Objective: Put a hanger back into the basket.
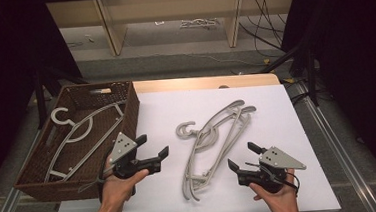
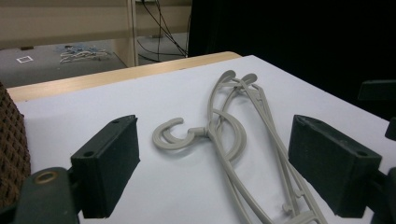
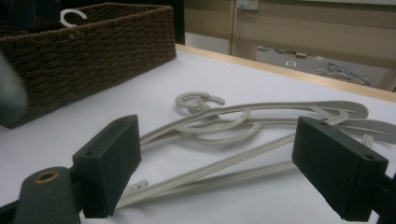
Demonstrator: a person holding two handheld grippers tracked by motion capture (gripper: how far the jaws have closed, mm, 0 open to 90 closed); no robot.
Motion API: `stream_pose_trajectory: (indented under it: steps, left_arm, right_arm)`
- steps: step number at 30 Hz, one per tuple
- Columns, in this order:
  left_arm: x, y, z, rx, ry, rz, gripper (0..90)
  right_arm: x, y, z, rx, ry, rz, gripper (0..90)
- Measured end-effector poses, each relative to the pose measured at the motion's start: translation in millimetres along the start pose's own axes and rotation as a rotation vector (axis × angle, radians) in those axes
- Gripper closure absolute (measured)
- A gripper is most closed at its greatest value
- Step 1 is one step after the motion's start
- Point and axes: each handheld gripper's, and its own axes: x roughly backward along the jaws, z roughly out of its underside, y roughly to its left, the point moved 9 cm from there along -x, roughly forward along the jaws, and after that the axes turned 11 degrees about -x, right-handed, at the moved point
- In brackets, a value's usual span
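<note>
Grey plastic hangers [image 1: 214, 144], stacked, lie mid-way across the white surface [image 1: 302, 188], right of the brown woven basket [image 1: 126, 113] holding another grey hanger [image 1: 80, 136]. Left gripper [image 1: 154, 146]: jaws released, nothing between. Right gripper [image 1: 240, 156]: jaws spread, empty, beside the stack.

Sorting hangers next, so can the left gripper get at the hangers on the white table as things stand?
Probably yes: the left gripper has its jaws open toward the hangers, with bare table between them.
</note>
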Motion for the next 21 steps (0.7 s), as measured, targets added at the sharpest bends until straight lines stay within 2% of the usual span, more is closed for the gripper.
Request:
stream_pose_trajectory:
  steps: [4,10,11,14,16,17,18,21]
  left_arm:
    - [-4.0,-5.2,8.5,-0.006,0.026,0.011,16.6]
    - [-13.0,-15.2,14.2,-0.033,0.054,0.037,17.3]
    - [-17.8,-20.2,16.9,-0.039,0.072,0.049,16.1]
    - [-22.3,-22.6,19.0,-0.039,0.084,0.046,16.3]
    - [-29.7,-24.5,23.7,-0.041,0.117,0.044,16.2]
    - [-29.7,-24.5,23.7,-0.041,0.117,0.044,16.1]
    - [-35.5,-28.7,27.7,-0.044,0.143,0.067,16.1]
    - [-44.7,-33.5,30.2,-0.058,0.168,0.072,16.7]
  right_arm:
    - [-2.0,1.5,-1.0,0.004,-0.013,-0.003,16.5]
    - [-1.1,-0.2,2.0,0.001,0.011,0.012,16.5]
    - [-0.9,-0.6,2.0,0.001,0.008,0.014,16.5]
    - [-1.4,-0.5,1.9,0.000,0.008,0.009,16.5]
    - [-3.0,0.6,2.2,-0.001,0.006,0.005,16.5]
    - [-3.0,0.6,2.2,-0.001,0.006,0.005,16.5]
    - [-2.3,1.7,3.0,0.012,0.021,0.010,16.5]
    - [-3.7,3.2,2.5,0.010,0.012,0.011,16.5]
